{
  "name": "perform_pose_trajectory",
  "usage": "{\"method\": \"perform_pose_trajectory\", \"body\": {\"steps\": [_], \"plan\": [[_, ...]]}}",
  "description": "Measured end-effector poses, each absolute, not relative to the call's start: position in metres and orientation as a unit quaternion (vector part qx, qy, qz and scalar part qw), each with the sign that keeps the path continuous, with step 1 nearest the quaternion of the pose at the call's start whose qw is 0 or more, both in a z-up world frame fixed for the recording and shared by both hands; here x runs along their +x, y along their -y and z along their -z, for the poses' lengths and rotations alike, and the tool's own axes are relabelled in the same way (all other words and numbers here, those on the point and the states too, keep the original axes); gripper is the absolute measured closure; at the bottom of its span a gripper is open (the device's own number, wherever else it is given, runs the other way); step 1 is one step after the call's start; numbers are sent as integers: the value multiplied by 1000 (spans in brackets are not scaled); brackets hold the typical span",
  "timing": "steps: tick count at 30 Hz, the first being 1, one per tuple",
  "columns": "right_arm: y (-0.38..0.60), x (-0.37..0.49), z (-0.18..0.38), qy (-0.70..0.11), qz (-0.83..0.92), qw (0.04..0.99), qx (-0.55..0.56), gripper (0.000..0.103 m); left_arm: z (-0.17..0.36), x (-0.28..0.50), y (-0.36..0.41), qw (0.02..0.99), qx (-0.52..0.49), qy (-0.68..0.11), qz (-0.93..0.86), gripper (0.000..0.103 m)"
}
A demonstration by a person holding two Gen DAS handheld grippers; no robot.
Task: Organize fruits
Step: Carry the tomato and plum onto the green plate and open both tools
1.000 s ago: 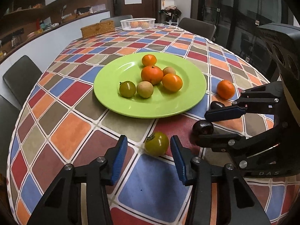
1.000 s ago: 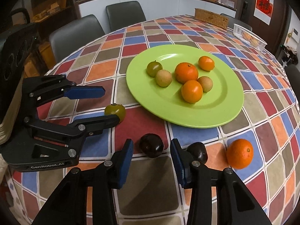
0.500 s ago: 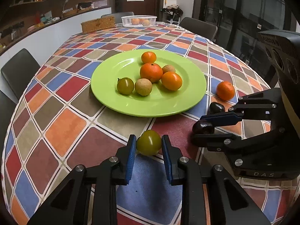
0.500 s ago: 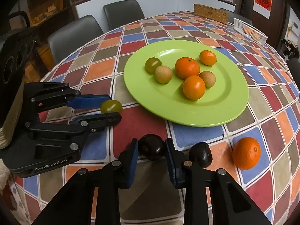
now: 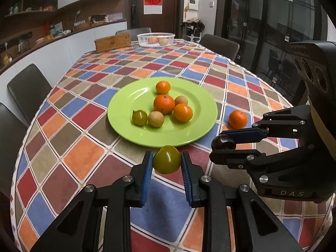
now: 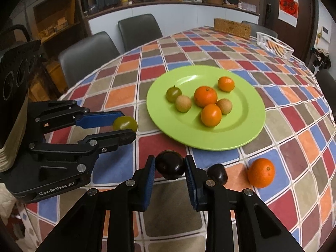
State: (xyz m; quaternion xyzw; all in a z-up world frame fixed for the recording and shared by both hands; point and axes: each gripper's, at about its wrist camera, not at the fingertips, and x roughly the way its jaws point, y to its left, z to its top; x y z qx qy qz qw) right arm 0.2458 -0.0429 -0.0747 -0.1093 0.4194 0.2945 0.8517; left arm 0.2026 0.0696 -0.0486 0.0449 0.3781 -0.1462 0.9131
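Note:
My left gripper [image 5: 166, 161] is shut on a green fruit [image 5: 166, 159] and holds it above the tablecloth, just before the green plate [image 5: 126, 105]. It also shows in the right wrist view [image 6: 126, 129] with the green fruit [image 6: 125, 123]. My right gripper [image 6: 170, 168] is shut on a dark plum [image 6: 170, 164], also lifted; it shows in the left wrist view [image 5: 223, 145] too. The plate [image 6: 247, 113] holds several oranges, pale round fruits and one green fruit. A second dark plum [image 6: 218, 173] and an orange [image 6: 261, 172] lie on the cloth right of my right gripper.
The round table has a checked cloth [image 5: 84, 155]. At its far end stand a white basket [image 5: 156, 39] and a wicker box [image 5: 112, 42]. Dark chairs [image 6: 88, 54] ring the table. A counter with kitchen things runs along the wall.
Both grippers closed from open onto their fruits, the left on the green fruit, the right on the dark plum, and have lifted them off the cloth.

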Motion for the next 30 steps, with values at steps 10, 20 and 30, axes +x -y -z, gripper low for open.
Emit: {"method": "perform_pose_trajectory", "body": {"steps": [10, 20, 30], "plan": [[56, 241, 42, -383, -290, 873, -88, 74, 16, 195, -62, 927, 43, -344, 141, 76], [67, 252, 14, -350, -282, 890, -70, 74, -8, 205, -53, 937, 40, -320, 136, 76], [75, 283, -3, -337, -271, 901, -41, 74, -21, 240, -54, 941, 22, -314, 120, 76]]}}
